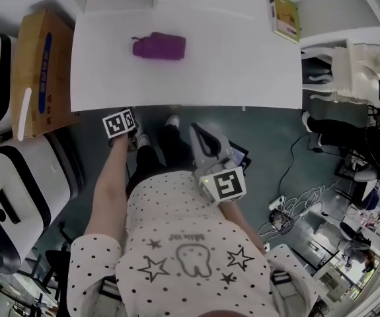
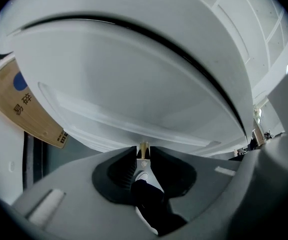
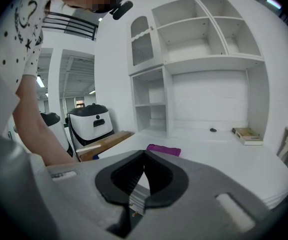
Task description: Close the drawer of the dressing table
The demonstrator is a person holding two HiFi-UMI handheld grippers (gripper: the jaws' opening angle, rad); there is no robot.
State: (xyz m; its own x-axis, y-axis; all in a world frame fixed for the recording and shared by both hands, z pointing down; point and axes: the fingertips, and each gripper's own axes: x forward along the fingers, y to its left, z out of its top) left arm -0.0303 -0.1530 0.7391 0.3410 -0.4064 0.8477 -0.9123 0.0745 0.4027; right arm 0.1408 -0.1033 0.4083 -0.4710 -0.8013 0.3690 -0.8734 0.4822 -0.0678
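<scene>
The white dressing table (image 1: 242,65) fills the upper head view, and no drawer shows sticking out past its front edge. My left gripper (image 1: 125,114) reaches under that edge. In the left gripper view the white panelled drawer front (image 2: 133,84) is very close, and the left gripper (image 2: 144,156) is shut on a small brass drawer knob (image 2: 144,149). My right gripper (image 1: 199,132) hangs in front of the person's chest, apart from the table. The right gripper (image 3: 144,160) is shut with nothing in it.
A purple pouch (image 1: 158,46) lies on the tabletop, with a book (image 1: 284,15) at the back right. A cardboard box (image 1: 41,71) and white machines (image 1: 18,190) stand to the left. Cables (image 1: 295,210) lie on the floor at right. Open shelves (image 3: 204,39) rise behind the table.
</scene>
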